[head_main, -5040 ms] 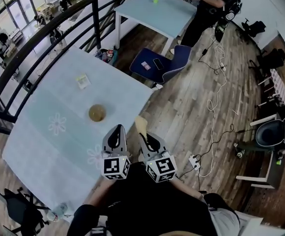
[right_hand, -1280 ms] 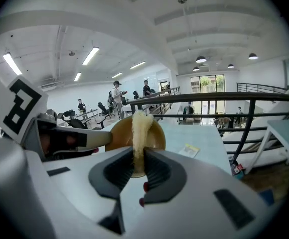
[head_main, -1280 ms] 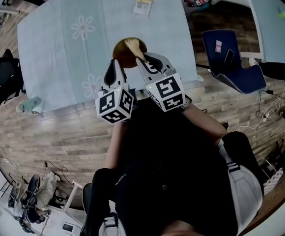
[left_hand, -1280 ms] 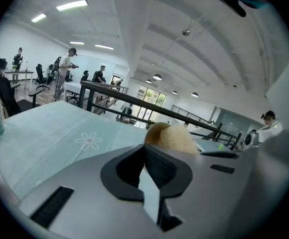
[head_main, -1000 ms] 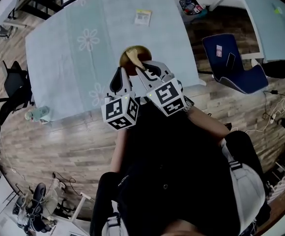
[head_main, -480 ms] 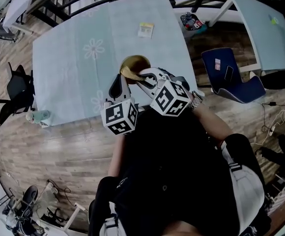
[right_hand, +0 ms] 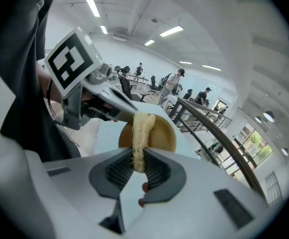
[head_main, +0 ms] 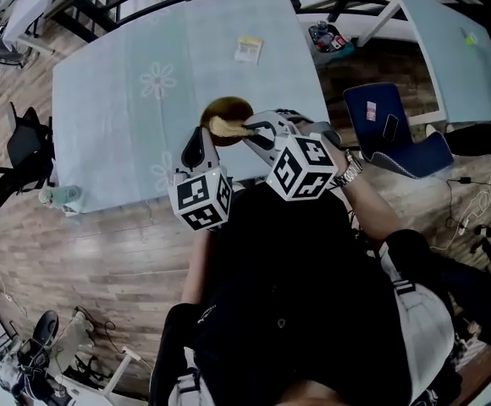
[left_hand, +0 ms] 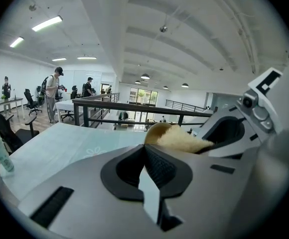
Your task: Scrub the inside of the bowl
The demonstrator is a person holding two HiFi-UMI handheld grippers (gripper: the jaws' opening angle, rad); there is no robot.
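Closest in is the person's black top, with both marker cubes just beyond it at the near edge of the tabletop (head_main: 118, 117), which has a pale blue cloth with flower prints. The left claw (head_main: 201, 135) is pinched right together with nothing in it; in the left gripper view its pads meet and there's only air past them. Its tip sits just beside the near-left rim of the bowl (head_main: 230, 106), but I honestly can't tell if it's touching. The right claw (head_main: 251, 130) comes in from the right and is clamped on a pale, fibrous loofah scrubber (head_main: 223, 127). In the right gripper view the scrubber stands up between the pads, with its free end in front of the bowl's opening. From the head view the scrubber lies across the near part of the bowl, reaching leftward. The bowl itself is brown and sits on the tabletop close to the near edge, a bit right of centre. Off to the left, at the near-left corner, there's a small bottle (head_main: 59, 196) lying down. Further back, well apart from the bowl, is a little yellow packet (head_main: 247, 49). Off the tabletop to the right is a blue chair (head_main: 415, 155) on the wood floor.
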